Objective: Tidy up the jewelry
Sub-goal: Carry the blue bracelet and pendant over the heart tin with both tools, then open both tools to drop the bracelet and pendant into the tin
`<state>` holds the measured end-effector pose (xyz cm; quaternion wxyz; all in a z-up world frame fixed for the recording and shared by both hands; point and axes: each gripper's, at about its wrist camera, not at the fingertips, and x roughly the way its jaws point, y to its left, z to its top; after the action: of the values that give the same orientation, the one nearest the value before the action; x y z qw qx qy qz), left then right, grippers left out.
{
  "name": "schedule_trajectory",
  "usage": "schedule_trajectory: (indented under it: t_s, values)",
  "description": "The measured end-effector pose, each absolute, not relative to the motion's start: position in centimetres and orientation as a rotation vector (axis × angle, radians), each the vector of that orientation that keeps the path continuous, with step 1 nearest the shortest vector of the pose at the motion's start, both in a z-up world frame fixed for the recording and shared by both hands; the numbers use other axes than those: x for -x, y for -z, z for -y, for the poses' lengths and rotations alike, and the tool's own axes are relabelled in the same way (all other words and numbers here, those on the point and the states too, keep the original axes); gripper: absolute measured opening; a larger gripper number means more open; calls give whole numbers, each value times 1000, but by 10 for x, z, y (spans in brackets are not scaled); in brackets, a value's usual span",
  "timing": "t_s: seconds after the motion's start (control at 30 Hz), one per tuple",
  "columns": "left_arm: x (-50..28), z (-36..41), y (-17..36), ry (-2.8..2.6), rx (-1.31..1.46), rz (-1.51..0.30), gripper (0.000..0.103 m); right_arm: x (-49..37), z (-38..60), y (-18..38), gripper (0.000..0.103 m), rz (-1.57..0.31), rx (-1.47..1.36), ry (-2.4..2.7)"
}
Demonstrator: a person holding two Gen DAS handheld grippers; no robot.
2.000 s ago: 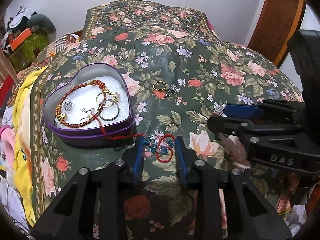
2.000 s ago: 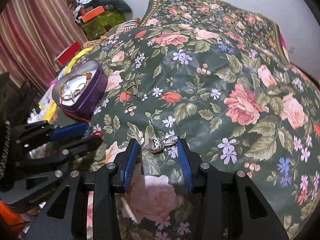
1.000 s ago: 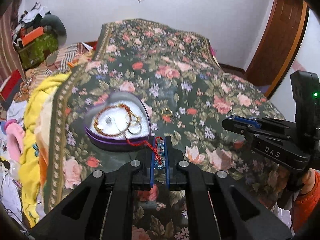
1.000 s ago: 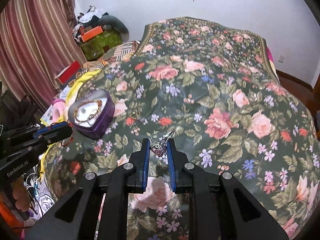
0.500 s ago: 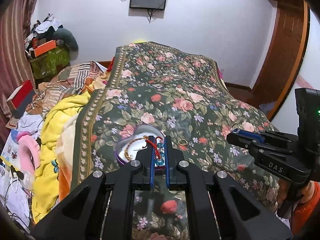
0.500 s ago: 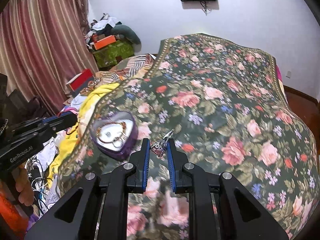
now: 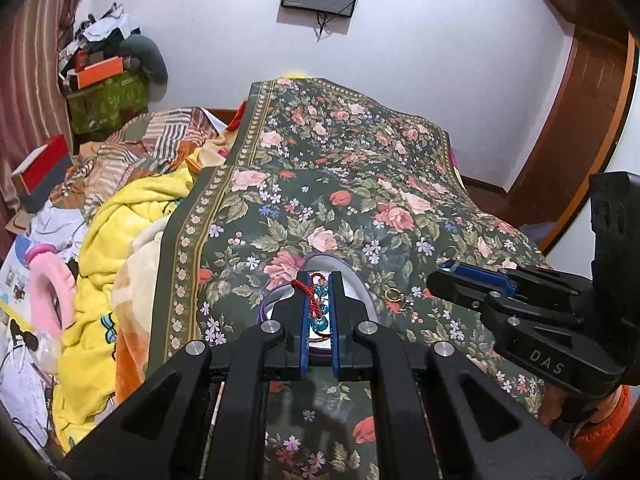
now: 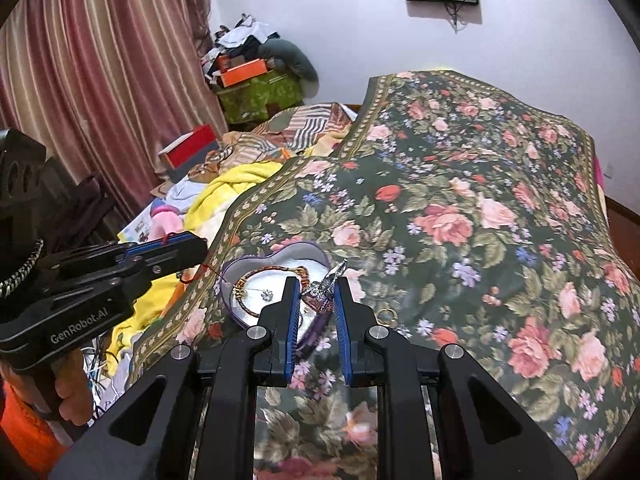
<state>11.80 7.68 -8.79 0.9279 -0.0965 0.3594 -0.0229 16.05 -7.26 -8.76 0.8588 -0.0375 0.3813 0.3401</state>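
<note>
My left gripper (image 7: 319, 280) is shut on a red-cord bracelet with blue beads (image 7: 318, 304) and holds it high above the purple heart-shaped box (image 7: 356, 280). My right gripper (image 8: 316, 284) is shut on a silver ring (image 8: 326, 282), raised over the same box (image 8: 248, 316), whose white lining holds a red-gold bracelet (image 8: 256, 276) and small pieces. A gold ring (image 7: 393, 294) lies on the floral bedspread (image 7: 360, 200) right of the box; it also shows in the right wrist view (image 8: 386, 314). Each gripper shows in the other's view: the right (image 7: 452, 268), the left (image 8: 188, 240).
A yellow blanket (image 7: 116, 220), a pink ring-shaped item (image 7: 48, 280) and loose clothes lie off the bed's left edge. Boxes (image 7: 100, 68) are stacked in the far left corner by a curtain (image 8: 80, 100). A wooden door (image 7: 580, 100) stands at right.
Both grippers closed on their pieces on the bedspread and lifted them well above the bed. The right gripper has swung left, so the heart box now sits under its tips.
</note>
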Motion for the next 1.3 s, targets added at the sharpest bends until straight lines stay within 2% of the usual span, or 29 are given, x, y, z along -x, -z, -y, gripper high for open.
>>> schedule_trajectory:
  t_s: [0.8,1.3]
  values:
    - [-156,-89,129,109,243,-830,6,-183,37,123,16,-900,112,-776]
    - [-147,-84,125,75,211,-858,7,-177,46,116,16,-911,96,-785]
